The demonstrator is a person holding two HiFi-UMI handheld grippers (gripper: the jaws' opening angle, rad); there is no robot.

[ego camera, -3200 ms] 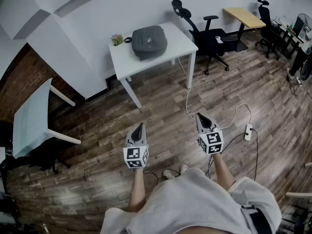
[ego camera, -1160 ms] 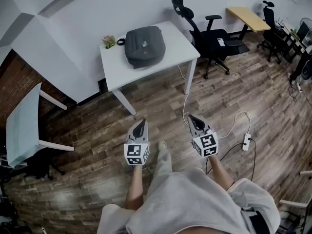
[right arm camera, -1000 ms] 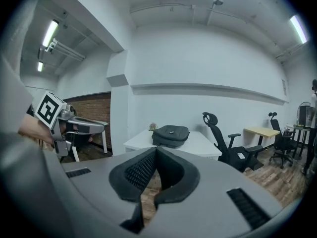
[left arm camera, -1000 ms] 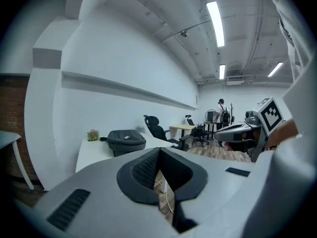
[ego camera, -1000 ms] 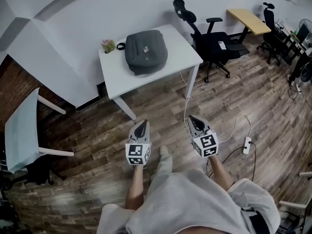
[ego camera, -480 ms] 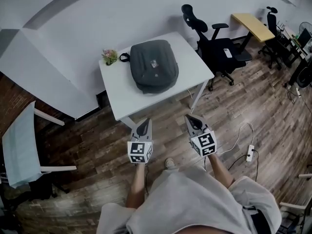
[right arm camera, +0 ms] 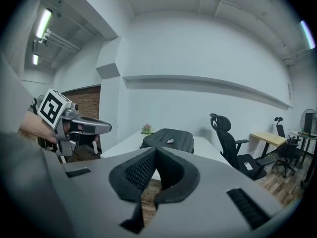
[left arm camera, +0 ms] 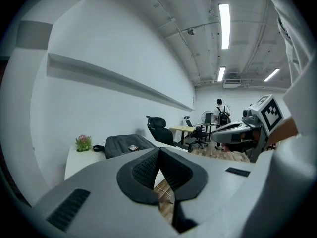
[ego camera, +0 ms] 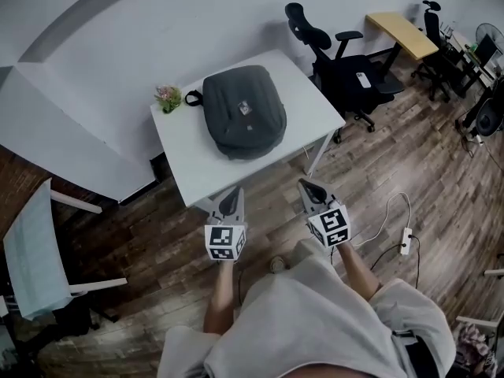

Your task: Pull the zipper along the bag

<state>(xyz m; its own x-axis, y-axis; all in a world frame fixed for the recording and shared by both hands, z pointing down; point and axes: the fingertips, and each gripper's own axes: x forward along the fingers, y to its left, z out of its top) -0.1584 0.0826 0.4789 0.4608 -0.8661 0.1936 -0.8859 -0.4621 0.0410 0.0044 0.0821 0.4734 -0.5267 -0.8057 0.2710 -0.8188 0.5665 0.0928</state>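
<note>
A dark grey backpack (ego camera: 242, 110) lies flat on a white table (ego camera: 183, 160) against the wall; it also shows in the left gripper view (left arm camera: 124, 145) and the right gripper view (right arm camera: 168, 139). Its zipper is too small to make out. My left gripper (ego camera: 231, 198) is shut and empty, just short of the table's near edge. My right gripper (ego camera: 309, 190) is also shut and empty, beside the table's near right leg. Neither touches the bag. In the left gripper view the jaws (left arm camera: 158, 158) meet, as they do in the right gripper view (right arm camera: 154, 157).
A small potted plant (ego camera: 167, 97) stands at the table's back left corner. A black office chair (ego camera: 339, 57) is right of the table, a white chair (ego camera: 39, 246) at the left. A cable and power strip (ego camera: 405, 241) lie on the wooden floor.
The table and backpack have come closer and lower in the head view as the person walked toward them. Both grippers stayed shut and level in front of the body.
</note>
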